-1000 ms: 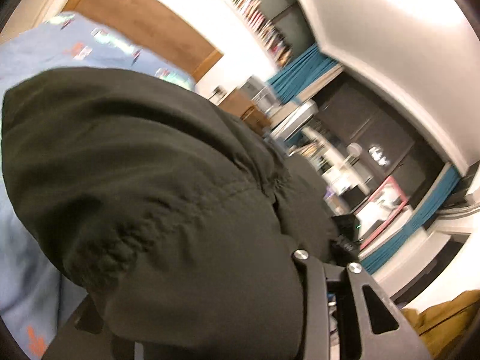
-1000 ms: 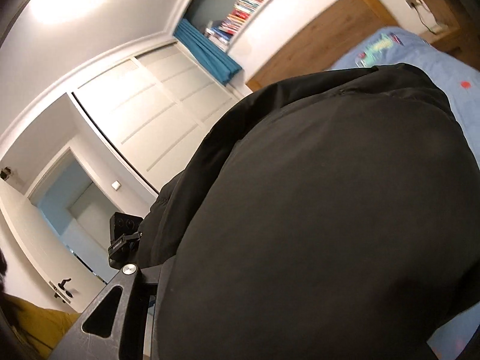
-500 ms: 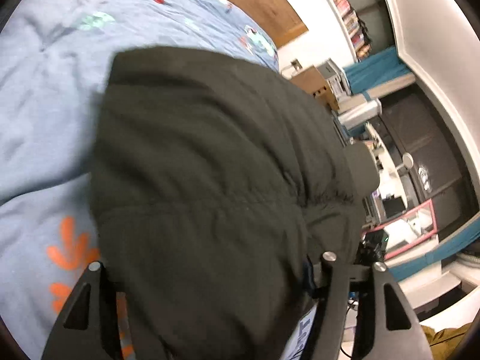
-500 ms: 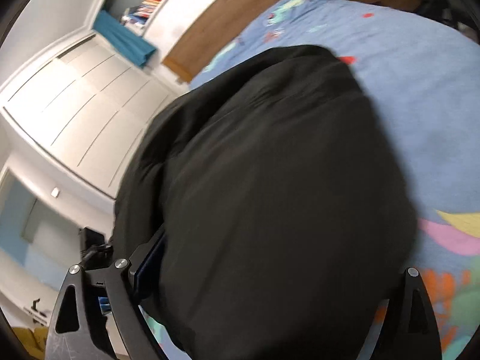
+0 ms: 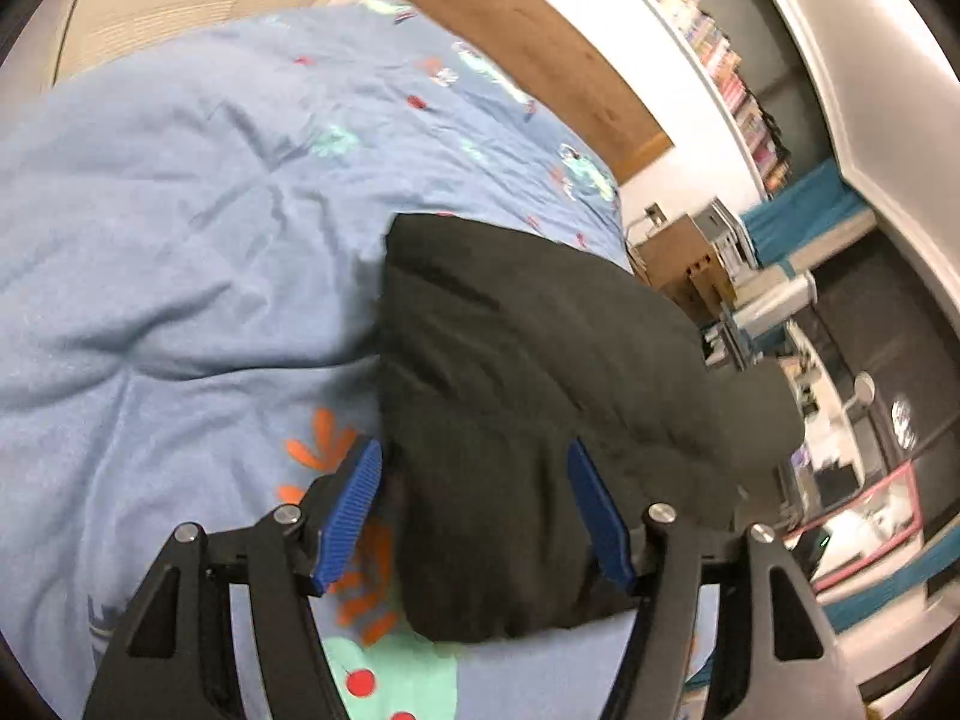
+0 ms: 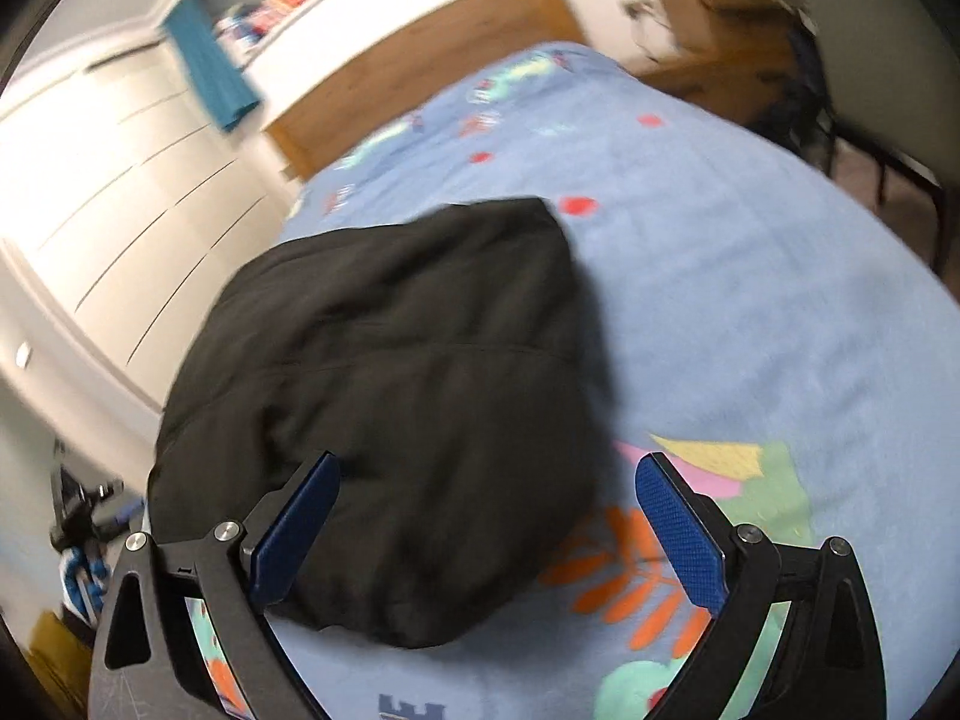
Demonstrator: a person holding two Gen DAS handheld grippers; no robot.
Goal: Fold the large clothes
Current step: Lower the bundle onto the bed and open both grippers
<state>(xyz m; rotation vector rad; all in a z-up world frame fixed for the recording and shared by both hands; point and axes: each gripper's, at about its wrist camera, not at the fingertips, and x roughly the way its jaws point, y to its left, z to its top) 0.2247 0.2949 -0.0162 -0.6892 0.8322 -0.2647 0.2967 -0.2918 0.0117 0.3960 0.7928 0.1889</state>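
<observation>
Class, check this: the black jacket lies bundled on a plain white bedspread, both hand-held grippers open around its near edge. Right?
Not quite: the bedspread is light blue with colourful prints, as the right wrist view shows. The black jacket does lie bundled on it, with both grippers open.

A wooden headboard (image 6: 420, 54) backs the bed; white wardrobe doors (image 6: 114, 192) fill the left, a bookshelf (image 5: 714, 54) upper right.

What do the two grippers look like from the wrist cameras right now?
The left gripper and the right gripper look alike: black angular finger frames with triangular cut-outs, silver round bolt heads at the joints, and flat blue textured pads on the inner faces. No cables, markings or sleeves show on them.
</observation>
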